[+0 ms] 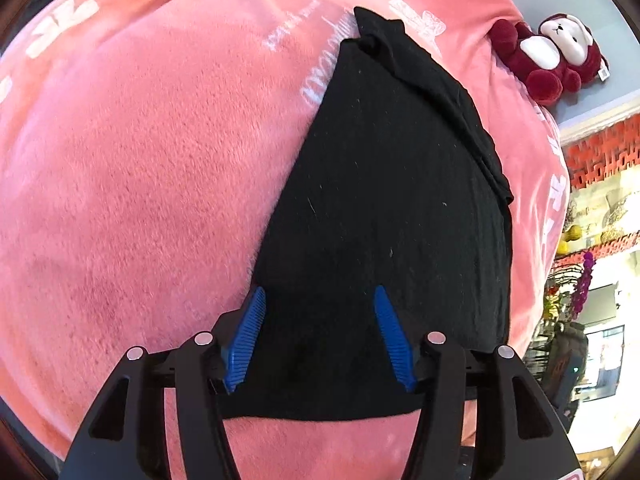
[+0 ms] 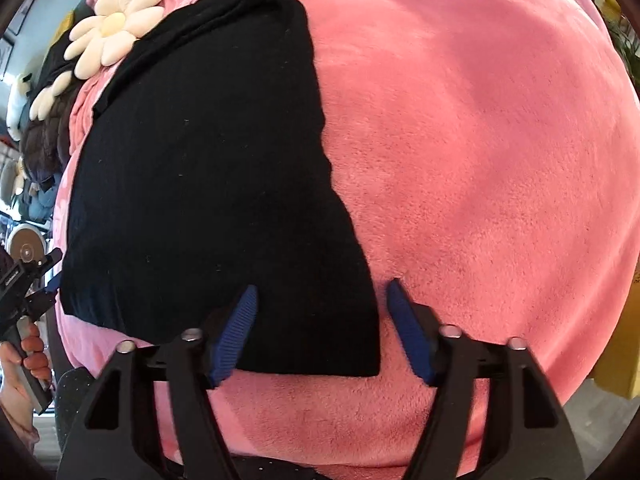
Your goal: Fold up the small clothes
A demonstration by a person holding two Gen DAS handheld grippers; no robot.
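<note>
Cloth: black garment (image 1: 384,216) lies flat on the pink blanket (image 1: 140,180); far edge bunched
Left gripper (image 1: 320,336): spread over the near hem; holding nothing
Right gripper (image 2: 322,330): spread, straddling the near corner
Risk: fingers may snag blanket pile too; uneven lift skews the fold

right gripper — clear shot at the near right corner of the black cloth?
Probably yes. The right gripper is open, its fingers straddling the black cloth at that corner, with only pink blanket around it.
</note>
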